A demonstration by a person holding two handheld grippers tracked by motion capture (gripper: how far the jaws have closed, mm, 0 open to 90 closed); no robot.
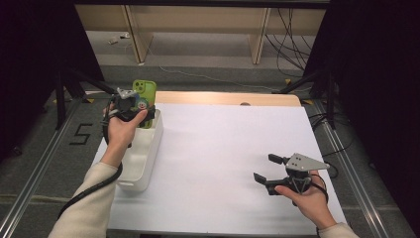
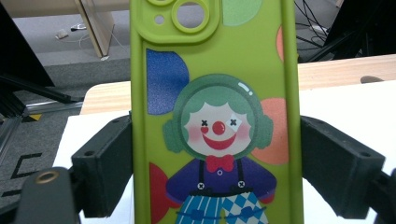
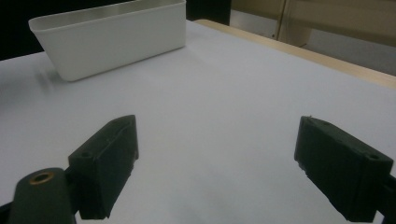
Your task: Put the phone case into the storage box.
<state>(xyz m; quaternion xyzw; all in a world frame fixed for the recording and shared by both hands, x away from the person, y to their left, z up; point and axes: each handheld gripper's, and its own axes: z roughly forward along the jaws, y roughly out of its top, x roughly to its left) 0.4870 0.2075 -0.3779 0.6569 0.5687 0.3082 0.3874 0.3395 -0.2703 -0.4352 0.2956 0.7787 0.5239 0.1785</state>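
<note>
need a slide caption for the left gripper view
Left gripper clamps an upright green clown-print phone case by its edges.

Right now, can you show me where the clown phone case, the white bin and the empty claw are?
clown phone case (image 2: pixel 212 116), left gripper view, on the clown's face.
white bin (image 3: pixel 116 42), right gripper view, on its long side wall.
right claw (image 1: pixel 267 168), high view, midway between its open fingertips.

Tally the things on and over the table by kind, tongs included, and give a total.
Phone case: 1, green, clamped upright in the left tongs
Bin: 1, white
Tongs: 2, the right tongs open and empty over the table
Total: 4
</note>
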